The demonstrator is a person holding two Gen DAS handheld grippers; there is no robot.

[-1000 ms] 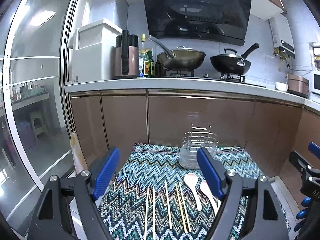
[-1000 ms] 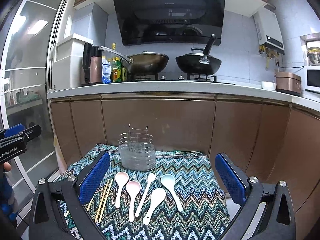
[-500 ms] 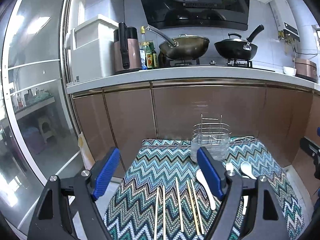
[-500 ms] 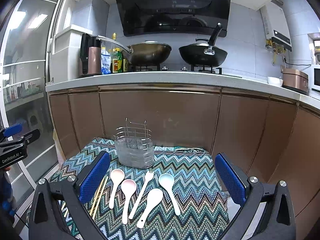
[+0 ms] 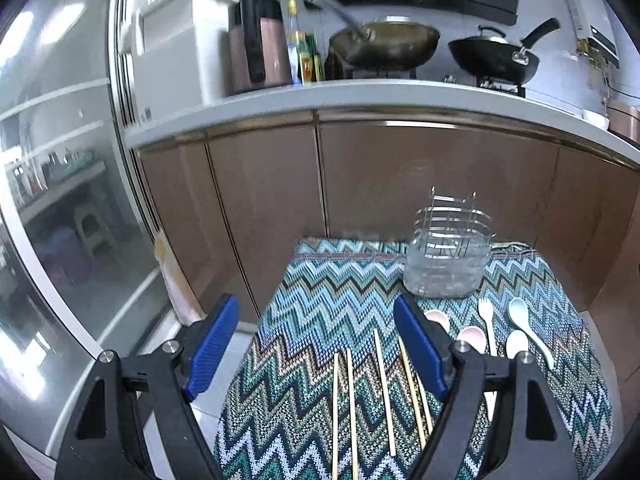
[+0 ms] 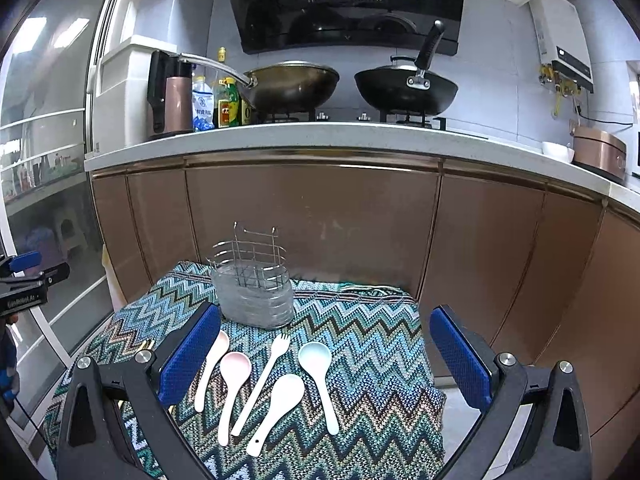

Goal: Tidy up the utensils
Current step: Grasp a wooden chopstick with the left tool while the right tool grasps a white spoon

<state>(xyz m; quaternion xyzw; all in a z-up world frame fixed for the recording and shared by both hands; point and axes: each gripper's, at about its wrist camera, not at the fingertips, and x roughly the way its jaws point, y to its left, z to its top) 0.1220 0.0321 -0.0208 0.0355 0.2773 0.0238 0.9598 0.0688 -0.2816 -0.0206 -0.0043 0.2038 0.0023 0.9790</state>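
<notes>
A wire utensil holder [image 6: 253,292] [image 5: 448,256] stands at the back of a zigzag-patterned cloth [image 6: 360,344] [image 5: 320,300]. In front of it lie several plastic spoons, among them a pink one [image 6: 232,380] and a pale blue one [image 6: 318,376], plus a white fork [image 6: 264,380]. Several wooden chopsticks [image 5: 382,384] lie lengthwise on the left part of the cloth. My left gripper [image 5: 320,344] hovers open above the chopsticks. Over the spoons, my right gripper [image 6: 324,356] is open too. Both hold nothing.
Brown cabinet fronts [image 6: 320,232] rise right behind the cloth, under a white counter [image 6: 320,136] with two woks, bottles and a kettle. A glass sliding door [image 5: 60,200] stands to the left. The other gripper [image 6: 24,284] shows at the right wrist view's left edge.
Both grippers have come down and closer to the cloth, so the utensils look larger. The left view has swung left. Nothing was grasped; both stay open.
</notes>
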